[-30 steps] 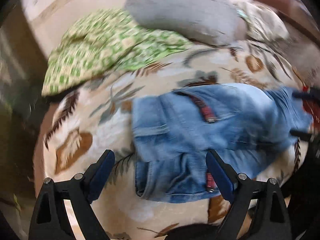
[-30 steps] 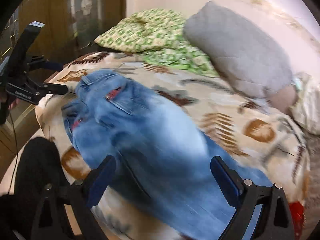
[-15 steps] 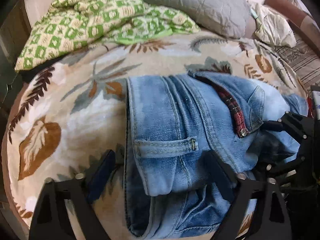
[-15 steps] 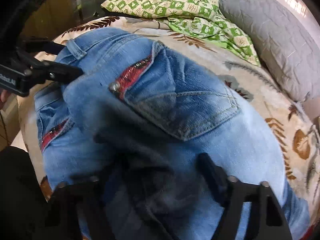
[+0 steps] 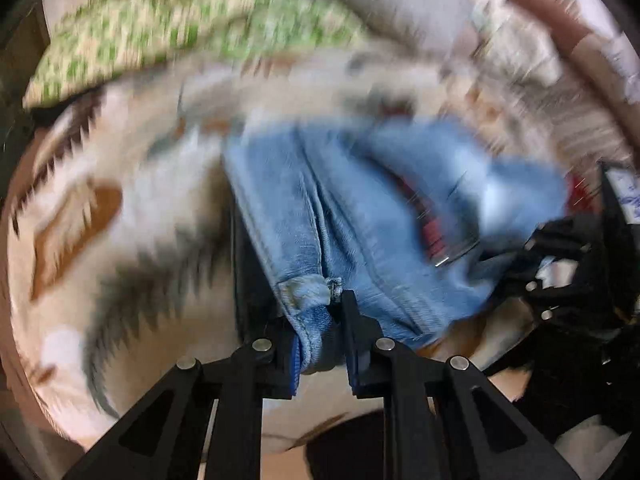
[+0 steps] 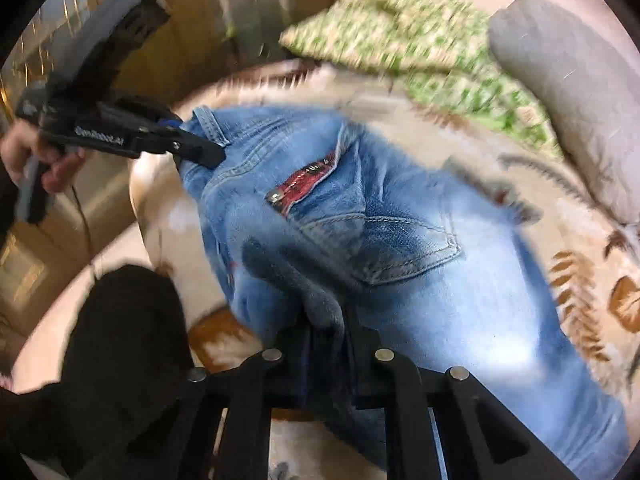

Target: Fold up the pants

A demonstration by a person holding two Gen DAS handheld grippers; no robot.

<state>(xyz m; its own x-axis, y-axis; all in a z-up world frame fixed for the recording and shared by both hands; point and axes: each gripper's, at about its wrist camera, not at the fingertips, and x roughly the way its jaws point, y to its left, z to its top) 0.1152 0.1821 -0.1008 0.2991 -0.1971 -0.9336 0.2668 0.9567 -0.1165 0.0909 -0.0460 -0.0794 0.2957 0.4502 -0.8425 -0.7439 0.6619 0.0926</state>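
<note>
Left gripper (image 5: pixel 320 320) and right gripper (image 6: pixel 326 332) closing, seemingly pinching bunched waistband denim of pants (image 6: pixel 400 248) lying on bedspread (image 5: pixel 120 240); gripping all layers before lifting.

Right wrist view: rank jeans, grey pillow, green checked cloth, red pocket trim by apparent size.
1. jeans
2-3. grey pillow and green checked cloth: similar, both blurred, pillow cropped by the frame, unranked
4. red pocket trim
</note>
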